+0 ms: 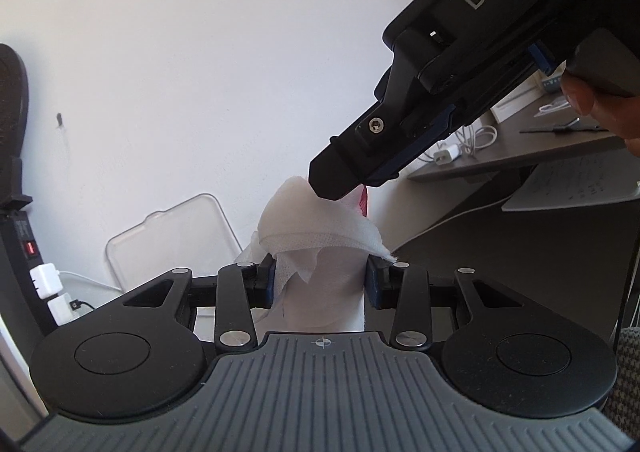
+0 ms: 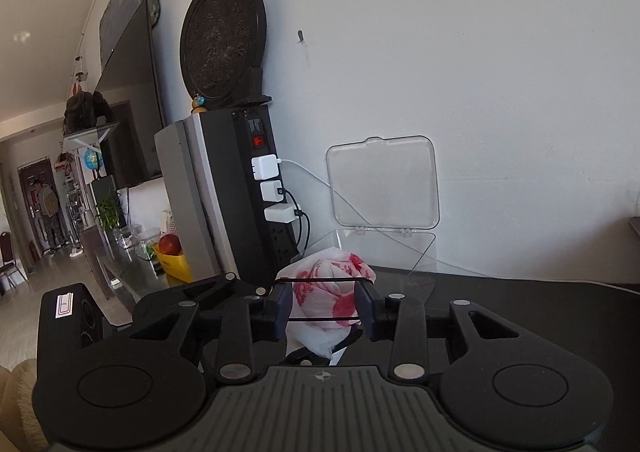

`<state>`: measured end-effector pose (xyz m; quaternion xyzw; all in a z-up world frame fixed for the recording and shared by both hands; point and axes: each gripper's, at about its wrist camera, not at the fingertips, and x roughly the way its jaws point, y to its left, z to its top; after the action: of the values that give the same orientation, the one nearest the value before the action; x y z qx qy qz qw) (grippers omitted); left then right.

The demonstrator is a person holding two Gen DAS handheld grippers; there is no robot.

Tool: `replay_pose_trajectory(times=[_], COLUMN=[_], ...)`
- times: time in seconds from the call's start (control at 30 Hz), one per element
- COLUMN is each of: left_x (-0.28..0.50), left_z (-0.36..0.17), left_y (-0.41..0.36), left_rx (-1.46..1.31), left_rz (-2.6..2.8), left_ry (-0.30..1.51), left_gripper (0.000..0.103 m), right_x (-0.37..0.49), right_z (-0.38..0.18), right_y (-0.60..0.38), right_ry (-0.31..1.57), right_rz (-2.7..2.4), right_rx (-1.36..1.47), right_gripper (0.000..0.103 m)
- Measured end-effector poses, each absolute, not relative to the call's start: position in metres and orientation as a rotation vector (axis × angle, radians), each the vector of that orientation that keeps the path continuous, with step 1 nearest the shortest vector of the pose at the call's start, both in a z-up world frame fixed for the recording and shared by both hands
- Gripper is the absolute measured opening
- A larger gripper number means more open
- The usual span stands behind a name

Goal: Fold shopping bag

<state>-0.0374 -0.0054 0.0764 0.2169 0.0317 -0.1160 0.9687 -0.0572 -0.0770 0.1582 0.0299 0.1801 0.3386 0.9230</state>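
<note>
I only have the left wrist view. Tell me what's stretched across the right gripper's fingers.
Observer: A thin black elastic band, in two strands, runs between the two sides of the right gripper.
Operator: Now describe the bag from that side.
Observer: The rolled bag shows a red print on white, and both strands cross in front of it.

A plain white wall (image 2: 480, 72) is being lit evenly by daylight. A dark tower (image 2: 224, 192) is being stood against it, with a power strip (image 2: 272, 188) being carried on its side. A grey desk (image 1: 532, 148) is being shown at right, and a hallway (image 2: 36, 212) at far left.
</note>
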Motion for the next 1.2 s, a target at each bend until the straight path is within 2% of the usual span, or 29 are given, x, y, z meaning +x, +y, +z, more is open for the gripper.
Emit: replay_pose_trajectory(times=[0.13, 0.17, 0.33, 0.53, 0.8, 1.0, 1.13, 1.17, 1.2], left_x=[-0.041, -0.042, -0.044, -0.05, -0.057, -0.066, -0.078, -0.083, -0.086], left_z=[0.08, 0.08, 0.074, 0.065, 0.064, 0.077, 0.082, 0.082, 0.083], left_y=[-0.003, -0.002, 0.004, 0.012, -0.014, -0.005, 0.008, 0.011, 0.013], left_rx=[0.418, 0.417, 0.409, 0.409, 0.521, 0.288, 0.112, 0.089, 0.066], left_rz=[-0.23, -0.229, -0.239, -0.25, -0.158, -0.148, -0.188, -0.196, -0.204], left_ry=[0.07, 0.072, 0.079, 0.081, 0.075, 0.078, 0.008, -0.019, -0.038], left_gripper=[0.042, 0.042, 0.042, 0.042, 0.042, 0.042, 0.041, 0.041, 0.041], right_x=[-0.077, -0.078, -0.059, -0.047, -0.068, -0.079, -0.079, -0.078, -0.074], right_z=[0.156, 0.157, 0.16, 0.156, 0.15, 0.148, 0.155, 0.159, 0.162], right_y=[-0.082, -0.08, -0.075, -0.083, -0.064, -0.047, -0.051, -0.055, -0.062], right_ry=[0.09, 0.077, 0.26, 0.35, 0.299, 0.204, 0.162, 0.16, 0.176], right_rz=[0.713, 0.696, 0.637, 0.713, 0.69, 0.598, 0.582, 0.584, 0.591], right_rx=[0.03, 0.006, -0.035, 0.052, -0.027, -0.079, 0.01, 0.049, 0.104], right_gripper=[0.038, 0.038, 0.037, 0.038, 0.041, 0.044, 0.044, 0.045, 0.054])
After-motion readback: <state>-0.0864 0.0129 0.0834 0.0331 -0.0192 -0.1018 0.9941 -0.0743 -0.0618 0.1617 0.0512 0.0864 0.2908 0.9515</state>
